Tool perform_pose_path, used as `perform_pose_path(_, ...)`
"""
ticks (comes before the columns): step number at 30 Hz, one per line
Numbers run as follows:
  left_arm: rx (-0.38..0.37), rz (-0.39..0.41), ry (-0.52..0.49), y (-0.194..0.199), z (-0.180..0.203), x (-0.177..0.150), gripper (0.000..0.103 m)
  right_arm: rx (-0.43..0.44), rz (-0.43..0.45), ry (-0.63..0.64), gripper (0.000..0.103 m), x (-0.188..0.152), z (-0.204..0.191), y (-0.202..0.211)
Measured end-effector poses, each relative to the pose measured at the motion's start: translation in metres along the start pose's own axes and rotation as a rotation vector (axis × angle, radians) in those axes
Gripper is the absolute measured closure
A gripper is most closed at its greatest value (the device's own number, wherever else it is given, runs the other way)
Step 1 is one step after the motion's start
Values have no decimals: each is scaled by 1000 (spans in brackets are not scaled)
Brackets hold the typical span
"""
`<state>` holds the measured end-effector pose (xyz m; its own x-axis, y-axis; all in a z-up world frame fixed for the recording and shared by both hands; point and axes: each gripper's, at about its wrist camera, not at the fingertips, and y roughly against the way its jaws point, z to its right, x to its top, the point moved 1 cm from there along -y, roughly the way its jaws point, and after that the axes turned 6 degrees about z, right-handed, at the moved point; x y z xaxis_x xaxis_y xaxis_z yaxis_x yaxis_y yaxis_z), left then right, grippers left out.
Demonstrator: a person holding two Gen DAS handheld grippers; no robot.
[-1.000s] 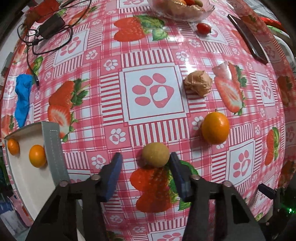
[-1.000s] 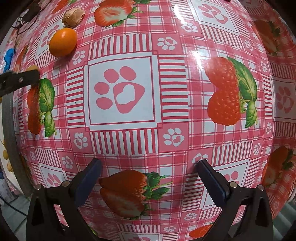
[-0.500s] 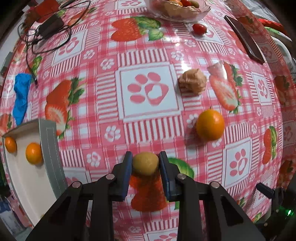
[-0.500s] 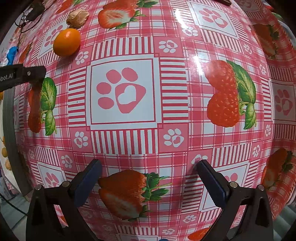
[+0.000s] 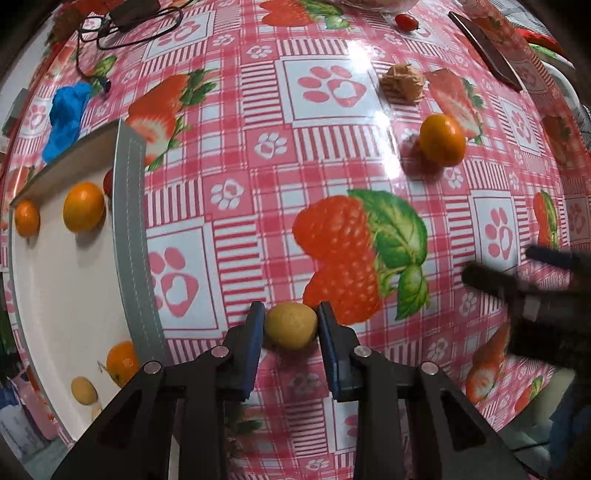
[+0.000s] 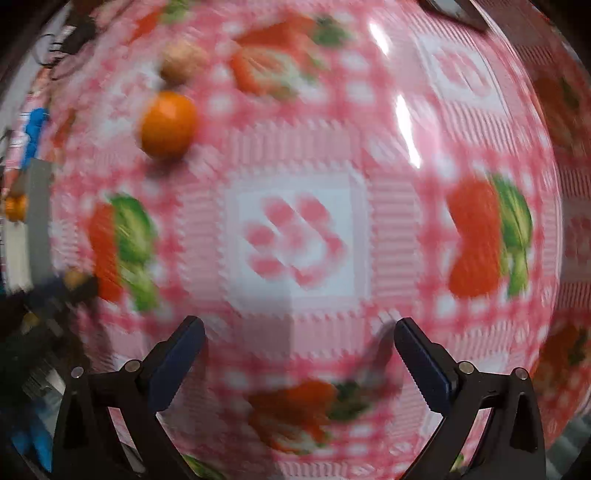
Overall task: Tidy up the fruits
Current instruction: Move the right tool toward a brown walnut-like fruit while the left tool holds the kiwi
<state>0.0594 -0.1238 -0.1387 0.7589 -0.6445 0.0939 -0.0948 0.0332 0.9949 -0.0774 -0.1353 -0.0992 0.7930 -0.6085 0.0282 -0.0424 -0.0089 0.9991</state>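
Note:
My left gripper (image 5: 291, 321) is shut on a small yellow-brown fruit (image 5: 291, 325), held just above the red checked tablecloth. To its left stands a white tray (image 5: 55, 295) with a grey rim, holding several small oranges (image 5: 83, 211) and a yellow fruit (image 5: 84, 390). A loose orange (image 5: 442, 139) lies on the cloth at the upper right, with a tan crumpled lump (image 5: 402, 82) behind it. My right gripper (image 6: 298, 338) is open and empty over the cloth; its view is blurred, with the orange (image 6: 168, 123) at upper left.
A cherry tomato (image 5: 406, 21) and the edge of a glass bowl sit at the far end. A dark flat object (image 5: 487, 48) lies far right. Black cables (image 5: 122, 22) and a blue cloth (image 5: 66, 118) lie far left. The other gripper (image 5: 532, 295) shows blurred at right.
The left jaws closed on the yellow-brown fruit and carried it left, closer to the tray. The right gripper shifted over the cloth, staying open; its view is now blurred.

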Motion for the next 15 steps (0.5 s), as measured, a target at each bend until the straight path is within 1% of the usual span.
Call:
perform_pose_path(3, -6, -7, 22, 0, -5, -5, 71, 40, 36, 24, 0, 23, -16, 7)
perform_pose_path(8, -20, -5, 60, -3, -22, -14, 71, 47, 57, 27, 0, 51, -27, 10)
perform_pose_path(9, -20, -4, 60, -6, -31, -15, 71, 45, 59, 21, 0, 55, -28, 10)
perform_pose_path(13, -12, -1, 56, -5, -31, -16, 71, 50, 59, 17, 0, 73, -35, 10)
perform_pose_path(14, -11, 0, 58, -4, -32, -17, 71, 50, 58, 20, 2, 78, -38, 9)
perform_pose_path(15, -11, 1, 61, -5, -35, -18, 71, 56, 57, 24, 11, 81, -42, 8)
